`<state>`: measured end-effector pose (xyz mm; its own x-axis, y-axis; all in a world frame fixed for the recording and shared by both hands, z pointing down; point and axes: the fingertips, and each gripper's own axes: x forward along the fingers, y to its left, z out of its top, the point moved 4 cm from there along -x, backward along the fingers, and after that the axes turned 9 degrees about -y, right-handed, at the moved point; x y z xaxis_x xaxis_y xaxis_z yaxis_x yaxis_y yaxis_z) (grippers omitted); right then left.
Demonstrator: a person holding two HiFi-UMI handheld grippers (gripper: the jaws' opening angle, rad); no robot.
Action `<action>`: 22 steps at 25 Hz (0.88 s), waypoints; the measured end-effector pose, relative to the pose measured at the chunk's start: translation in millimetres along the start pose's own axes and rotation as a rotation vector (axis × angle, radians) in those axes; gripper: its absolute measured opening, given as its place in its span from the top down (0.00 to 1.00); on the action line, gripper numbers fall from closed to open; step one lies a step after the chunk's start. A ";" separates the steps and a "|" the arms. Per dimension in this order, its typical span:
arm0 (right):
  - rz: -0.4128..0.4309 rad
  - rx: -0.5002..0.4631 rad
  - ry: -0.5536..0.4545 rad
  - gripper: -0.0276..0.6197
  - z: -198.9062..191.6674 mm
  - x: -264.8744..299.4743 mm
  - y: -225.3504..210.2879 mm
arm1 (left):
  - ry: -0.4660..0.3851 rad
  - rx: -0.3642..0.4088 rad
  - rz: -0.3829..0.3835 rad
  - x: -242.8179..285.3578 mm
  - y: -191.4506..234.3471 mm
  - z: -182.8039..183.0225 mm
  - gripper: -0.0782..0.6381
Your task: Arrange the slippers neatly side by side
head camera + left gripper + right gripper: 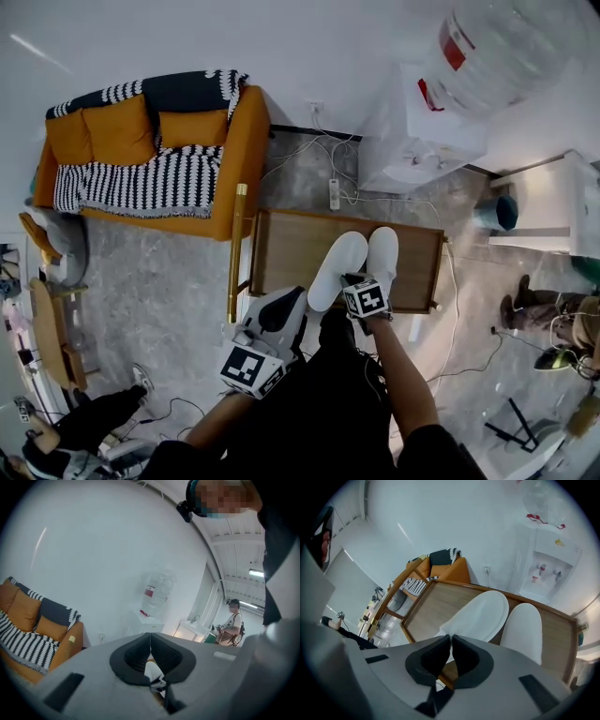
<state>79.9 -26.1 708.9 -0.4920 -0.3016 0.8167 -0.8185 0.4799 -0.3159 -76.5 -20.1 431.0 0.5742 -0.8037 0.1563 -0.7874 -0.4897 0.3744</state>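
Note:
Two white slippers lie side by side, toes pointing away, on a low wooden table (281, 251) with a raised rim. The left slipper (337, 269) leans slightly right toward the right slipper (382, 256). My right gripper (356, 286) sits at their heels with its jaws shut and nothing seen between them. In the right gripper view, the left slipper (480, 615) and right slipper (524, 629) lie just past that gripper (451, 641). My left gripper (281, 311) is shut and held off the table's near left corner. In its own view the left gripper (150, 637) points up at the wall.
An orange sofa (239, 155) with a striped blanket stands to the left of the table. Behind the table are a water dispenser (422, 131), a power strip (334, 194) and cables. A white side table (562, 202) and a person's shoes (525, 305) are at the right.

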 end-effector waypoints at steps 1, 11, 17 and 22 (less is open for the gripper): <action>0.007 -0.025 0.011 0.92 -1.3 -0.6 -1.7 | -0.003 0.001 0.005 0.1 -2.9 -0.2 0.87; 0.104 -0.217 0.088 0.92 -0.9 -1.0 -13.6 | -0.007 -0.008 0.058 4.2 -23.9 -10.7 0.87; 0.129 -0.295 0.109 0.92 1.8 4.6 -17.7 | -0.013 -0.011 0.085 6.5 -27.0 -12.4 0.87; 0.139 -0.336 0.118 0.92 6.7 12.0 -24.1 | -0.009 -0.015 0.102 10.5 -25.9 -14.2 0.87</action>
<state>91.8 -46.8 723.1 -0.5384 -0.1270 0.8331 -0.5933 0.7592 -0.2677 -46.9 -11.0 435.9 0.4896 -0.8518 0.1865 -0.8379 -0.4003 0.3712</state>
